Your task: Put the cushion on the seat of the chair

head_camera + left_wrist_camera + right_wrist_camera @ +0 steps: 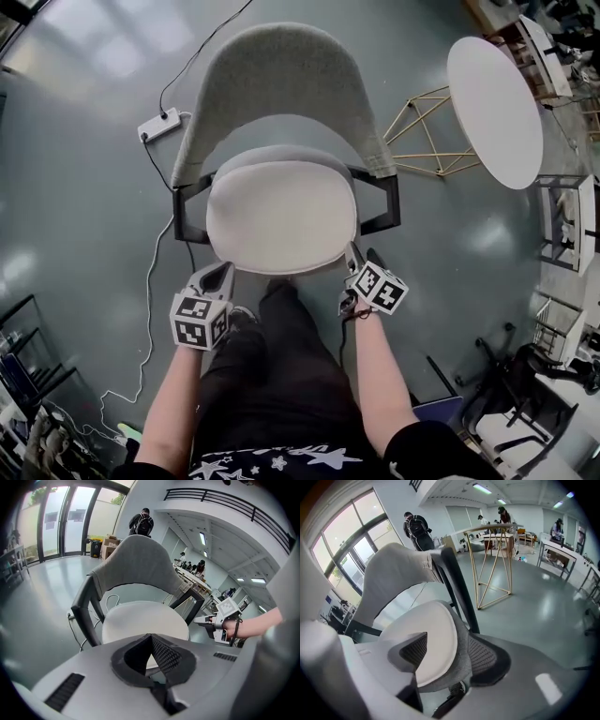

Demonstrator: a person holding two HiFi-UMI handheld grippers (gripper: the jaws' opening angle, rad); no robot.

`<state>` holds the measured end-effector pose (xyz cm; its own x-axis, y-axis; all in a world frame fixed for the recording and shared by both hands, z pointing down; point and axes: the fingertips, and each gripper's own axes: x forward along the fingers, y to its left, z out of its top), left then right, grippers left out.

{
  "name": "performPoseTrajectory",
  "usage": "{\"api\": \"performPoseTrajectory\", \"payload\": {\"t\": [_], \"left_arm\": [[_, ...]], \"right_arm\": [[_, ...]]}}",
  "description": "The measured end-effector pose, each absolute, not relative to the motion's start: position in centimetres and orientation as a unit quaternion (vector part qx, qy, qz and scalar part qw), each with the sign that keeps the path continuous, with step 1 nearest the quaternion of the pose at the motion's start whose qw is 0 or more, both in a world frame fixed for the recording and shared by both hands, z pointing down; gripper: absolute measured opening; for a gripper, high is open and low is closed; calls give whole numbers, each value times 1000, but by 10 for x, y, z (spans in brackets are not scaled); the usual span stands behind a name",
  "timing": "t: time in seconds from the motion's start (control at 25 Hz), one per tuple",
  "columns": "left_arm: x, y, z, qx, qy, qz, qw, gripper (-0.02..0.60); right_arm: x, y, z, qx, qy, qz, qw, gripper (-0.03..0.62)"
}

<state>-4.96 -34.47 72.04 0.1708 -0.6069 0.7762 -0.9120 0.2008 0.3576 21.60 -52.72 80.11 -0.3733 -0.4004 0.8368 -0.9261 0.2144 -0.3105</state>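
Observation:
A white round cushion lies flat on the seat of the chair, below its grey curved backrest. My left gripper sits at the cushion's front left edge; in the left gripper view its pads meet at the tips with nothing held, and the cushion lies just beyond them. My right gripper is at the front right edge. In the right gripper view its jaws stand wide apart, with the rim of the cushion and the grey seat edge between them, unpressed.
A round white table on a gold wire base stands to the right of the chair. A power strip with a cable lies on the floor at the left. My legs are directly before the seat. Shelving and an office chair are at the right.

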Motion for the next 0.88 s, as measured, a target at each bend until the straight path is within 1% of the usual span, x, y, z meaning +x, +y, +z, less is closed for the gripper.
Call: {"api": "performPoseTrajectory", "payload": {"t": [0.08,0.12,0.2,0.28,0.52,0.68,0.88], "left_arm": [[-52,-336,711,608,-625,153,464,8],[-53,-332,706,609,-627,147,464,8],[-59,-322,696,613,-630,137,456,8],[-67,-310,686,618,-634,127,447,8],[-86,-256,644,648,-630,105,415,8],[-102,-211,612,666,-630,103,385,8],[-132,-180,567,688,-636,93,338,8]], "right_arm": [[209,-525,781,474,-722,408,296,244],[202,-524,771,473,-730,405,282,218],[183,-517,749,462,-750,397,256,189],[164,-507,728,454,-769,378,245,136],[116,-456,653,439,-810,340,192,32],[93,-397,616,434,-821,334,161,17],[69,-348,581,440,-825,328,134,3]]}}
